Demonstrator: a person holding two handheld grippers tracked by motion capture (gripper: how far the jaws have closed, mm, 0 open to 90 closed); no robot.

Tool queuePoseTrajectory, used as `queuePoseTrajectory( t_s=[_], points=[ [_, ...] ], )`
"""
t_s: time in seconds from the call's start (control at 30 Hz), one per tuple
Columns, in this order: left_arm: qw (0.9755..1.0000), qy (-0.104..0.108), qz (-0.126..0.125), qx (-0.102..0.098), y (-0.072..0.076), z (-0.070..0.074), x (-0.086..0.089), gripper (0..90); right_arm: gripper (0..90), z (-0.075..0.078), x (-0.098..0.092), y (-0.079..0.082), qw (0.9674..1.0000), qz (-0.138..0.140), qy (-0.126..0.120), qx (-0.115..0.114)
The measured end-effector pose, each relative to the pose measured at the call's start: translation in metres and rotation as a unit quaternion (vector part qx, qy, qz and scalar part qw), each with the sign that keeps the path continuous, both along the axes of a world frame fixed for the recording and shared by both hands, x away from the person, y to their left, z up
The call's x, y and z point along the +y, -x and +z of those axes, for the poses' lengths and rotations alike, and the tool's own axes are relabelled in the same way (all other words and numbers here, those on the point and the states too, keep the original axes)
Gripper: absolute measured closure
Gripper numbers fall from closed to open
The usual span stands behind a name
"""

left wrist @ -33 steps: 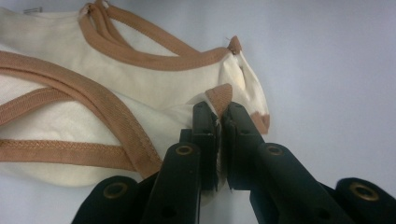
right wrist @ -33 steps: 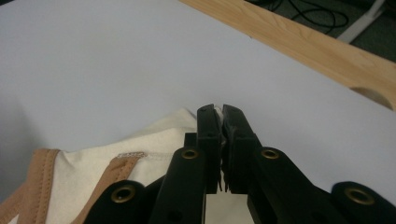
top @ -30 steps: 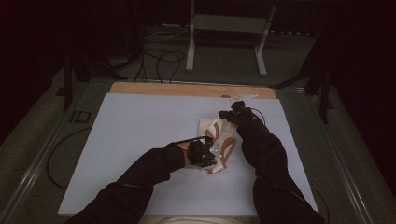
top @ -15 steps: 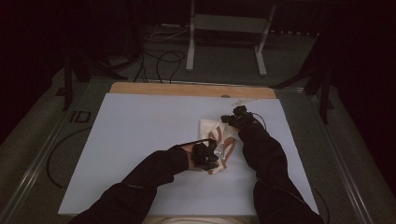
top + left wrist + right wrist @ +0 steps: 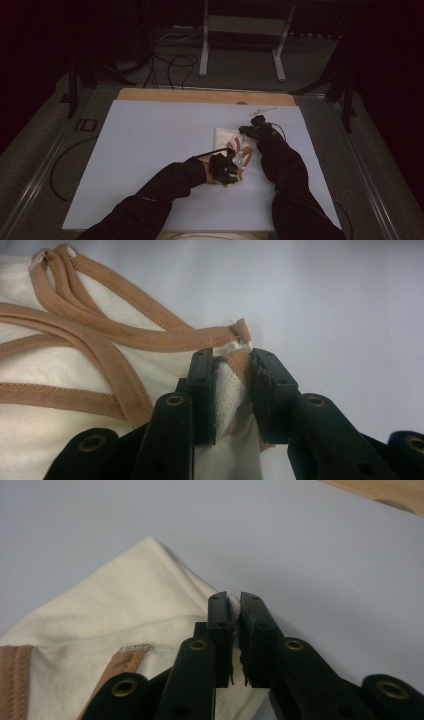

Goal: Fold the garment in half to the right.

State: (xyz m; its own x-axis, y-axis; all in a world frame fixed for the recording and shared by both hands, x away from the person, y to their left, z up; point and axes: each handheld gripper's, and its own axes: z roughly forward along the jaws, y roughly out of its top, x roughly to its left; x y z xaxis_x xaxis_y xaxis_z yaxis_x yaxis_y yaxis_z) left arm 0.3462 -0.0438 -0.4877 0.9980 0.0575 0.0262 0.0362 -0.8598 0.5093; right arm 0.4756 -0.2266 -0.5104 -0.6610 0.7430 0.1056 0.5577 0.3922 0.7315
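The desk (image 5: 150, 165), a pale sheet over a wooden top whose bare strip showed along the far edge, carried a single small garment (image 5: 231, 145) right of its middle, nearer the right edge than the left and well clear of every corner; the garment (image 5: 60, 370) was a cream knit piece with tan binding straps (image 5: 125, 337) looping across it; it looked light, limp and stretchy, likely to sag and fold wherever it was not held, not fragile and not slippery; the stitched binding and the corners seemed the firmest places to take hold, since the plain knit would probably pull and distort. The person's two dark-sleeved forearms came in from the near edge and converged on the cloth; the left forearm lay low and angled toward the right, its hand close above the near end of the garment; the right forearm reached farther out, its hand bent down over the far end. The left gripper (image 5: 234, 367) had its jaws parted a little and had just been opening, a fold of cloth and strap end between them, looking loosely caught; the right gripper (image 5: 235, 600) stood nearly closed, having eased slightly, pinching a thin edge of the garment (image 5: 125, 610) at a corner.
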Motion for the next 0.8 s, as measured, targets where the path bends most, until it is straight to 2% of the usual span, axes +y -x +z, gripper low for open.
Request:
queuePoseTrajectory(
  t_s=[0.07, 0.2, 0.33, 0.4, 0.6, 0.7, 0.8],
  points=[
    [1.0000, 0.004, 0.002, 0.005, 0.000, 0.000, 0.000, 69.5, 77.4, -0.002, 0.000, 0.000, 1.0000, -0.007, 0.001, 0.005],
    [1.0000, 0.007, 0.000, -0.001, 0.004, 0.003, 0.001, 64.2, 65.4, -0.002, -0.001, -0.001, 0.9997, -0.018, 0.008, 0.011],
    [0.9997, 0.020, 0.004, -0.010, 0.007, 0.013, 0.008, 58.2, 51.0, 0.004, -0.002, -0.001, 0.9997, -0.020, 0.004, 0.015],
    [0.9993, 0.035, 0.010, -0.010, 0.009, 0.020, 0.014, 52.8, 46.4, 0.007, -0.002, 0.000, 0.9997, -0.022, 0.004, 0.009],
    [0.9972, 0.067, 0.028, -0.019, 0.012, 0.039, 0.032, 39.2, 40.2, 0.024, -0.002, 0.002, 0.9997, -0.023, -0.009, 0.004],
    [0.9956, 0.078, 0.045, -0.026, 0.014, 0.047, 0.042, 30.7, 38.7, 0.035, 0.003, 0.008, 0.9999, -0.008, -0.013, -0.003],
    [0.9926, 0.097, 0.069, -0.022, 0.014, 0.052, 0.055, 21.4, 38.2, 0.046, 0.012, 0.017, 0.9998, 0.010, -0.016, -0.010]
  ],
)
